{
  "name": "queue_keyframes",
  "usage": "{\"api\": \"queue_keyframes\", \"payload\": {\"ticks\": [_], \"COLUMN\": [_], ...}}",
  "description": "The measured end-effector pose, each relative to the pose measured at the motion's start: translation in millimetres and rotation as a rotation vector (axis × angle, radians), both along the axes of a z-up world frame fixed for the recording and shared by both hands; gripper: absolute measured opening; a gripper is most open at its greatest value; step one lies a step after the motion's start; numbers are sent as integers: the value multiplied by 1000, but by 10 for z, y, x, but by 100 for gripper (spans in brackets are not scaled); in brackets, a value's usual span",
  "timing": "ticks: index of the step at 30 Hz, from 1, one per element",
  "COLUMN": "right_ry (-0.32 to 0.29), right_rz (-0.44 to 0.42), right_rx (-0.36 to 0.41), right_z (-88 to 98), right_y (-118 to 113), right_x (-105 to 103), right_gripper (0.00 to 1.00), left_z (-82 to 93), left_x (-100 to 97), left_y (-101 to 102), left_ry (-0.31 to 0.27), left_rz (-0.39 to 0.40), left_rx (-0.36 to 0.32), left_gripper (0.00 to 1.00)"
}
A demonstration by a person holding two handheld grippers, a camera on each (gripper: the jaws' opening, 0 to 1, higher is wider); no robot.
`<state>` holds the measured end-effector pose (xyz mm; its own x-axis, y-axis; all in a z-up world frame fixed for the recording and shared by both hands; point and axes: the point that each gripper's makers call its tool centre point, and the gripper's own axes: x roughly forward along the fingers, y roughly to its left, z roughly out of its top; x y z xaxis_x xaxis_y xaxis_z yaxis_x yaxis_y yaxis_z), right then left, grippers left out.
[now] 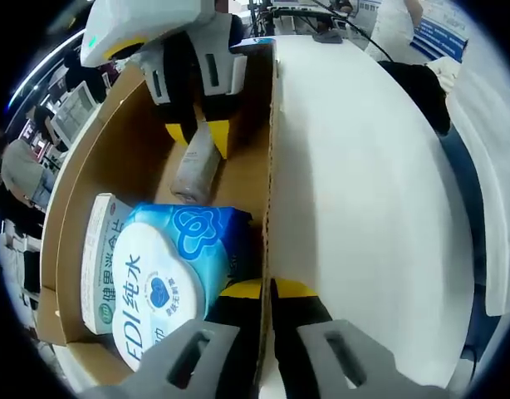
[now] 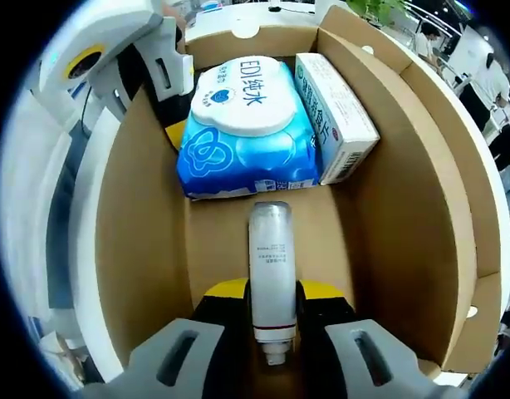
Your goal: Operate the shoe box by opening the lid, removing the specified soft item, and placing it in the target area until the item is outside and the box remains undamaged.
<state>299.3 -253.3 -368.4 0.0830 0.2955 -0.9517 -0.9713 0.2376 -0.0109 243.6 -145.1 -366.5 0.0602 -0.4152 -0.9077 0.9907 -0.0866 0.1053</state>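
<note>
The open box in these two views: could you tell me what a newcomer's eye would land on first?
The blue wipes pack with its white lid stands out, lying at the far end of the cardboard box beside a white carton. Nearer, the right gripper is closed on a white tube lying on the box floor. The left gripper straddles the box's side wall, one jaw inside by the pack.

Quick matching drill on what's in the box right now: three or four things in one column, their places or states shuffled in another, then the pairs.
1. wipes pack
2. tube
3. carton
4. left tongs

A. straddling the box wall
B. between the right tongs
C. against the box's side wall
D. blue, white lid, between carton and left tongs

Pairs: 1-D, 2-B, 3-C, 4-A
</note>
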Motion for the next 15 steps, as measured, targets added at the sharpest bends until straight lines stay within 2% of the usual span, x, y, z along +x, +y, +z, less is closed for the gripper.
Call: {"api": "queue_keyframes", "payload": {"ticks": [5,15], "right_ry": [-13,-23], "right_rz": [-13,-65], "right_rx": [9,53], "right_z": [44,270], "right_y": [16,141], "right_x": [34,27], "right_gripper": [20,19], "left_z": [-3,-3], "left_x": [1,-1], "left_y": [-1,2], "left_ry": [1,1], "left_rz": [1,4], "left_rx": [0,0], "left_gripper": [2,1]}}
